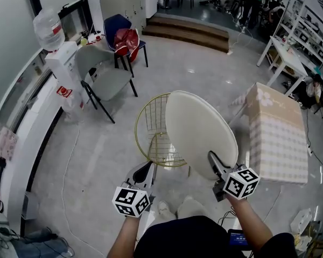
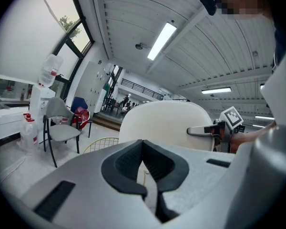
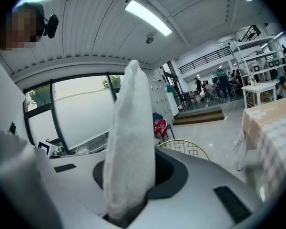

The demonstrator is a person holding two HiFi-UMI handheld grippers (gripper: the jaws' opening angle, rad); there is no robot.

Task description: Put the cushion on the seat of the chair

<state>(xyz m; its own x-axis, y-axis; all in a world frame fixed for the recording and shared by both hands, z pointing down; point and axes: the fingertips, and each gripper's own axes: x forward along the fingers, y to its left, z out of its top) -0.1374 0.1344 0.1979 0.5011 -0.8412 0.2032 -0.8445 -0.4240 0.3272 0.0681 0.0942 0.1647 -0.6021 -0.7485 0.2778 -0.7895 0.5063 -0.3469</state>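
Cream, seemingly plush oval cushion (image 1: 196, 128) clamped in right gripper (image 1: 211, 157); left gripper (image 1: 149, 168) fingers (image 2: 126, 163) together.

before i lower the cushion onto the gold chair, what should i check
1. Right gripper shut on cushion: ok.
2. Left gripper shut, nothing in it: ok.
3. Cushion over the wire chair: ok, by the head view.
4. Cushion lying flat: not ok, held tilted.
5. Chair seat free of things: cannot tell, the cushion hides part.
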